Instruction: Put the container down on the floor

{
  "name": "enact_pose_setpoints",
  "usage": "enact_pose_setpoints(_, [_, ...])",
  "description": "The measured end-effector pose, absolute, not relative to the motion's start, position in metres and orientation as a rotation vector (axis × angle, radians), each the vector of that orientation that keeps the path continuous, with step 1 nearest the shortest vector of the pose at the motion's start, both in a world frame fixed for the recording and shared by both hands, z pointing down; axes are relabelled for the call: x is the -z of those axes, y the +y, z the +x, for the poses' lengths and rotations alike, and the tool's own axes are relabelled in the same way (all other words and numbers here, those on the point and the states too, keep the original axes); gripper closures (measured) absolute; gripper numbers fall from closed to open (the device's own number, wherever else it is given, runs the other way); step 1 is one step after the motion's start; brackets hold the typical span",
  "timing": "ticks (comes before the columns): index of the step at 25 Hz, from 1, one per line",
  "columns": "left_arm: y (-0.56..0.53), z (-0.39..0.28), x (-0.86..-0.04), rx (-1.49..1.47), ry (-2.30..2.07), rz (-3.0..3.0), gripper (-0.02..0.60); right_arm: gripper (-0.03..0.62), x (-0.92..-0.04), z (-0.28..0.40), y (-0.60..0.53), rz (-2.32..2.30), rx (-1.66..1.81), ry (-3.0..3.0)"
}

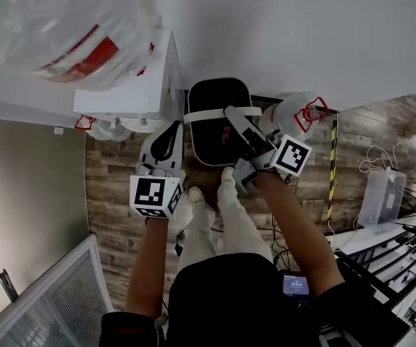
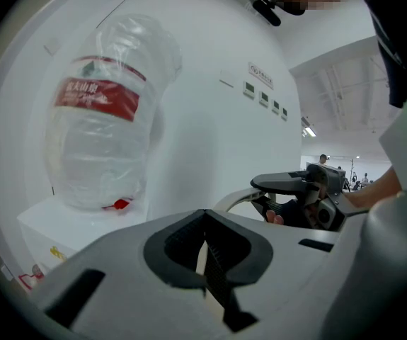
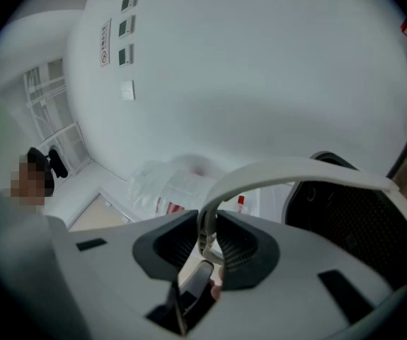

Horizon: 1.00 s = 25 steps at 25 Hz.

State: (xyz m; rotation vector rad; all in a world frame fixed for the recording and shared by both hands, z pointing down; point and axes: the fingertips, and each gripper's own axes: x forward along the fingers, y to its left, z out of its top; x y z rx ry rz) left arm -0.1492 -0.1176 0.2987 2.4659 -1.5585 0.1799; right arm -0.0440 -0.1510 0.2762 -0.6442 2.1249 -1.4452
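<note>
The container (image 1: 209, 139) is a black bin with a white bail handle (image 1: 208, 114). It hangs above the wooden floor (image 1: 113, 208), close to the white wall. My right gripper (image 1: 231, 114) is shut on the handle near its middle. In the right gripper view the handle (image 3: 295, 170) arcs out from between the pads of the right gripper (image 3: 207, 236), and the bin's dark inside (image 3: 359, 214) shows at the right. My left gripper (image 1: 170, 134) hovers just left of the bin, apart from it. Its jaws (image 2: 204, 250) are shut with nothing in them.
A large clear water bottle (image 1: 63, 27) with a red label rests on a white cabinet (image 1: 139, 78) at the left. Another bottle (image 1: 294, 118) lies right of the bin. A yellow-black striped post (image 1: 333, 172) and a clear plastic box (image 1: 381, 194) stand at the right.
</note>
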Motion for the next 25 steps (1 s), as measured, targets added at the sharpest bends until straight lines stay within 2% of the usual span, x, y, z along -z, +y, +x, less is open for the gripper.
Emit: enact_pose_setpoints(25, [-0.164,-0.14,-0.44,-0.121,-1.613,2.399,0.563,0.502,-0.435,-0.03,-0.195,-0.707,1.529,2.05])
